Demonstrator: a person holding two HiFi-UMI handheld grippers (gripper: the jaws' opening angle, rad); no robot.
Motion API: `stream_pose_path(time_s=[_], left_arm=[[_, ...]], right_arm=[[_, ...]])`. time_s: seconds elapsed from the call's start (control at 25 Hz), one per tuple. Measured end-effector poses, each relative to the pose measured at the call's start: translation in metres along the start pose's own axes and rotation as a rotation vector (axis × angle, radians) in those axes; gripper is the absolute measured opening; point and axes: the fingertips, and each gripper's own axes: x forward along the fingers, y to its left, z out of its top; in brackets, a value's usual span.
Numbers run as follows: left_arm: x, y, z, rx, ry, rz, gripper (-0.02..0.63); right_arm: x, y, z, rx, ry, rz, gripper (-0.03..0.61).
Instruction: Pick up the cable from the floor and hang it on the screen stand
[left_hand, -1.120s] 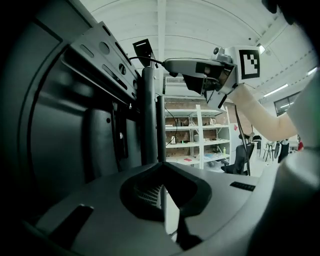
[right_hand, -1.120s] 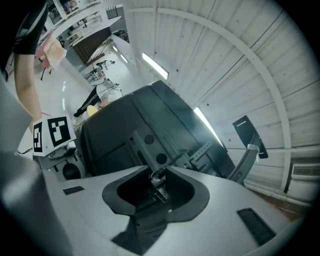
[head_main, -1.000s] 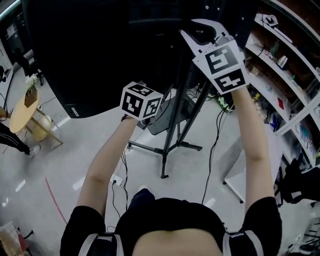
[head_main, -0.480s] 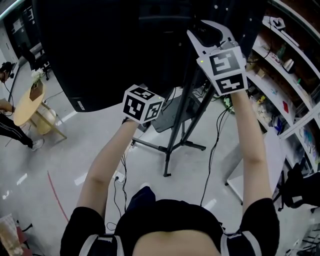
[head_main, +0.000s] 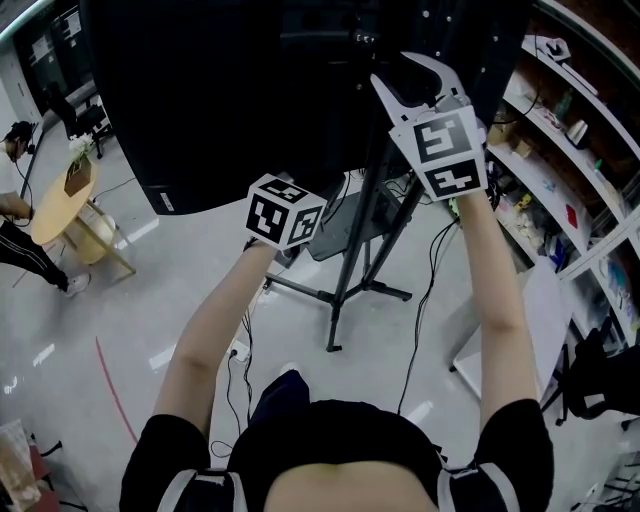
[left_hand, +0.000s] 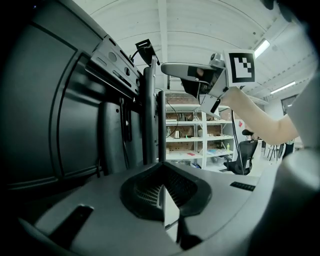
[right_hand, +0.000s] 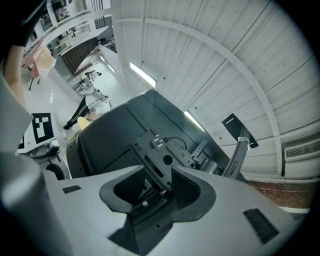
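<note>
The thin black cable (right_hand: 159, 141), judged light, limp and best pinched near its plug, is seen resting on the bracket (right_hand: 163, 160) behind the screen (right_hand: 110, 135), beyond the right tongs (right_hand: 158, 175), just opened and empty; the left tongs (left_hand: 163, 172) are clenched.

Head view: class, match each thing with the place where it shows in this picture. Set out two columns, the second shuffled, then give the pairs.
Things:
1. screen
2. round table
3. shelves
4. stand legs

Places:
A. along the right edge
B. centre, on the floor
C. across the top
D. at the left edge

Pairs: 1-C, 2-D, 3-A, 4-B
</note>
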Motion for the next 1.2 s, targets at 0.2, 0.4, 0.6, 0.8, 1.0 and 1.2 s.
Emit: stream_pose_path(time_s=[0.2, 0.4, 0.6, 0.8, 1.0, 1.2], left_arm=[[-0.009, -0.010, -0.003, 0.000, -0.003, 0.015, 0.003], [-0.021, -0.015, -0.008, -0.023, -0.030, 0.058, 0.003], [-0.038, -0.024, -0.012, -0.055, -0.074, 0.104, 0.003], [-0.059, -0.036, -0.026, -0.122, -0.137, 0.150, 0.003], [-0.075, -0.062, -0.049, -0.177, -0.165, 0.190, 0.003], [-0.088, -0.088, -0.090, -0.253, -0.156, 0.208, 0.003]], right_arm=[[-0.012, 0.019, 0.001, 0.021, -0.013, 0.043, 0.167], [-0.031, 0.056, -0.017, 0.179, -0.010, 0.121, 0.166], [-0.057, 0.093, -0.043, 0.448, -0.031, 0.153, 0.109], [-0.089, 0.133, -0.062, 0.666, -0.048, 0.130, 0.043], [-0.130, 0.178, -0.079, 0.818, -0.033, 0.130, 0.035], [-0.164, 0.215, -0.096, 0.893, 0.011, 0.136, 0.026]])
